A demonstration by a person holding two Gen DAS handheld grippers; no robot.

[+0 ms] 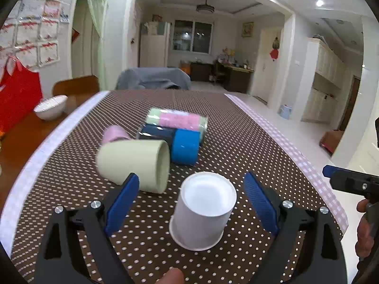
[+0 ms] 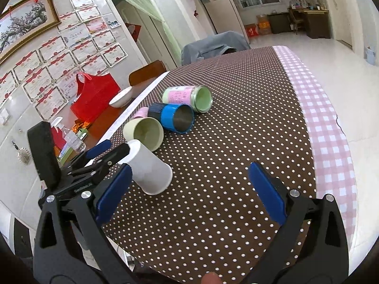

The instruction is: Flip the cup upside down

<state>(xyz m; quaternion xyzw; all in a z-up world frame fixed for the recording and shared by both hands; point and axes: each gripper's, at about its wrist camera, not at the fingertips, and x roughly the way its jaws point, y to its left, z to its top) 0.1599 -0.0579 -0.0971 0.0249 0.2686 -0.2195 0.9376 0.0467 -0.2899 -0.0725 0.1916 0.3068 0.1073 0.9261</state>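
Open room: bare dotted counter (image 2: 236, 165) ahead of my right jaws (image 2: 189, 187), spread wide, empty.
White paper cup (image 1: 203, 208): inverted between my left jaws (image 1: 190, 187), spread wide, not touching.
Obstacle: pale green plastic cup (image 1: 135, 163) lying beside my left finger.

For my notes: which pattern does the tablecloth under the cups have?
Brown with small white dots on the tablecloth; seen best in the right wrist view.
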